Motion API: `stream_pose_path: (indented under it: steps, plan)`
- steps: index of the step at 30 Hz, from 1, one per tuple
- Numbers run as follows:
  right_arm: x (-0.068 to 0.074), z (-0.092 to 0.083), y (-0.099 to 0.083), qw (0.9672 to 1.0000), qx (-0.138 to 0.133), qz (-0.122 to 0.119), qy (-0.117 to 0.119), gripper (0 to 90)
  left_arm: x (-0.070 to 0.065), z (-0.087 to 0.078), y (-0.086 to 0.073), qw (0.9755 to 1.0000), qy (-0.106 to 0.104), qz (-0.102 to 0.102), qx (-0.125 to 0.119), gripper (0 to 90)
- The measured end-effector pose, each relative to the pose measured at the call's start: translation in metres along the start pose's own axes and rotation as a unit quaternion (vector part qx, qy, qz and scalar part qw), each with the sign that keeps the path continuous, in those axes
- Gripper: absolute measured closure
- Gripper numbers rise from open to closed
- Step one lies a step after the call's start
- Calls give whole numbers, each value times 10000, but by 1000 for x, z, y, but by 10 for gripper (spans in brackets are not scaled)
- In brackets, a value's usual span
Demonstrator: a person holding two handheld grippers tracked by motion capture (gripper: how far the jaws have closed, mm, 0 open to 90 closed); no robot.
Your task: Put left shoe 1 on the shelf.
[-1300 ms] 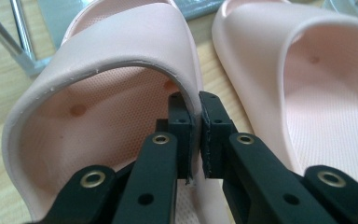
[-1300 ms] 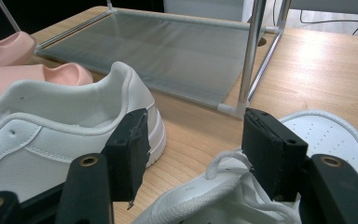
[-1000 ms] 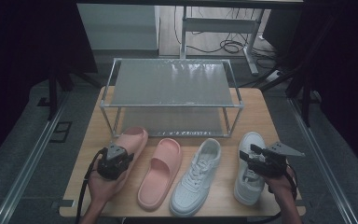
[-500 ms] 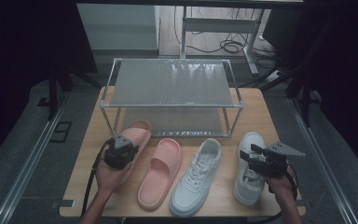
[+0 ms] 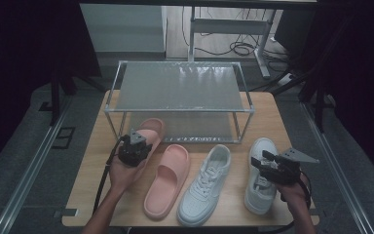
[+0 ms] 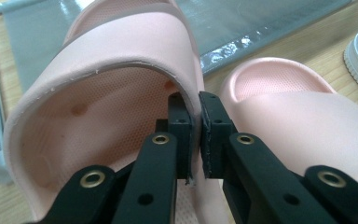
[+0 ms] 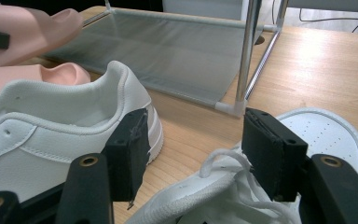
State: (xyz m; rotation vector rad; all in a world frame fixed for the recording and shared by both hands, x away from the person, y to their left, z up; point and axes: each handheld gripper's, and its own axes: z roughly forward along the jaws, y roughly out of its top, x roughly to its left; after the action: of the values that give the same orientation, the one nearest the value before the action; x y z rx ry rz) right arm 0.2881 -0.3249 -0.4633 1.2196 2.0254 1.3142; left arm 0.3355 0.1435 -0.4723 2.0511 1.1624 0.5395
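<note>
My left gripper (image 5: 140, 140) (image 6: 195, 136) is shut on the strap edge of a pink slipper (image 5: 152, 127) (image 6: 98, 93). That slipper is tilted, its toe over the front edge of the rack's lower shelf (image 5: 185, 127). A second pink slipper (image 5: 168, 178) (image 6: 284, 102) lies flat on the table just right of it. My right gripper (image 5: 263, 162) (image 7: 196, 149) stands open above the laces of the right white sneaker (image 5: 262, 197) (image 7: 326, 135), its pads off the shoe. The left white sneaker (image 5: 204, 187) (image 7: 51, 126) lies between the slipper and that sneaker.
A two-tier metal rack (image 5: 180, 85) with grey shelves stands at the back of the wooden table (image 5: 272, 117); its front right post (image 7: 244, 56) rises close ahead of my right gripper. Dark floor and cables lie beyond the table.
My left gripper has carried the pink slipper away from the person toward the rack, so its toe now reaches the lower shelf. The right gripper has stayed where it was.
</note>
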Motion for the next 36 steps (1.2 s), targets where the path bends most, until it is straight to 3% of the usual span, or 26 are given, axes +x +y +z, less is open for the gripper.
stream_pose_path:
  steps: [19, 26, 36]
  plan:
    - [-1, -1, 0, 10000, -15, 4, -1, 420, 1, 39, 18, 9998, 122, -12, 168, 851]
    - [-2, -2, 0, 10000, -32, 22, -14, 421, 0, 52, 27, 9997, 200, 78, 138, 851]
    - [-4, -3, 0, 10000, -38, 27, -42, 421, -1, 70, 28, 9995, 251, 50, 190, 851]
